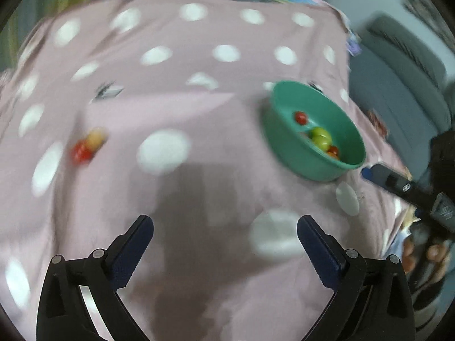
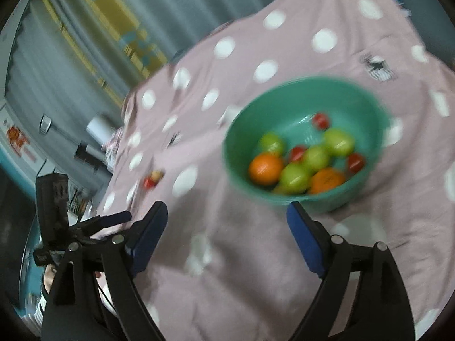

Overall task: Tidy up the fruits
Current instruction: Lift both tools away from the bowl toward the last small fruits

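A green bowl sits on the pink polka-dot cloth and holds green apples, two oranges and small red fruits. It also shows in the left wrist view at the right. A red fruit and a yellowish fruit lie together on the cloth at the left; they also show small in the right wrist view. My left gripper is open and empty above the cloth. My right gripper is open and empty, just short of the bowl.
The cloth covers the whole table and hangs over its edges. A grey sofa stands beyond the right edge. Curtains hang behind. The other gripper shows at the right of the left wrist view.
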A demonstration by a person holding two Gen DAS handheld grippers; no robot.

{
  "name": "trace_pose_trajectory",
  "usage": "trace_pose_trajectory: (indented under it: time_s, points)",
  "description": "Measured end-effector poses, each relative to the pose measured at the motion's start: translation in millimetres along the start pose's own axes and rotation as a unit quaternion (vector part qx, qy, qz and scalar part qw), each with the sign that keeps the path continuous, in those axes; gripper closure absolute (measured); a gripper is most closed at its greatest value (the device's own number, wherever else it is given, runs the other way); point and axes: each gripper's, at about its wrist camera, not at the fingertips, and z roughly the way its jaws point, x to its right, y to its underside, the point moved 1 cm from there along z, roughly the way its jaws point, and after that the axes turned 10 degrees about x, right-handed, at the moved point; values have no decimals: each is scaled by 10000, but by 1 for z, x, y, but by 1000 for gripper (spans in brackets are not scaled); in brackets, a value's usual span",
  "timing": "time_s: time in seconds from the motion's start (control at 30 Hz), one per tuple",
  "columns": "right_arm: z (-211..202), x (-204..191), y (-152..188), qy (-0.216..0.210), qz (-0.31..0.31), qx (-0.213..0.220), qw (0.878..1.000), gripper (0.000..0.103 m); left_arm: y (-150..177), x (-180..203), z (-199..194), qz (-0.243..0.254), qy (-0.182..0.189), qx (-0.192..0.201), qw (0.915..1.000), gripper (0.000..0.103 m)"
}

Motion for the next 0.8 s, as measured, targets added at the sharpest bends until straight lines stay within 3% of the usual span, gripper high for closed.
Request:
trace_pose_trajectory:
  time_s: [0.2,0.37,0.47,0.6,0.7,0.8]
  points:
    - [35,-53,21,-477,-160,-459,9977,16,31,-75,-64,-1249,-34,487,9910,1]
    - [53,-95,31,-686,-514,-696,9939,17,51,-117,-116,-2092,142,1303,9691,1]
    - [57,-106,32,-736,-581,-724,9930,17,52,-125,-139,-2293,178,1765,9571,1]
    - [59,-117,32,-723,-651,-711,9927,17,42,-121,-156,-2232,219,2025,9532,1]
    - [60,-120,34,-690,-695,-732,9925,17,38,-116,-161,-2213,497,2067,9517,1]
    - [67,-123,37,-603,-703,-793,9925,17,37,-109,-149,-2274,1023,2013,9473,1]
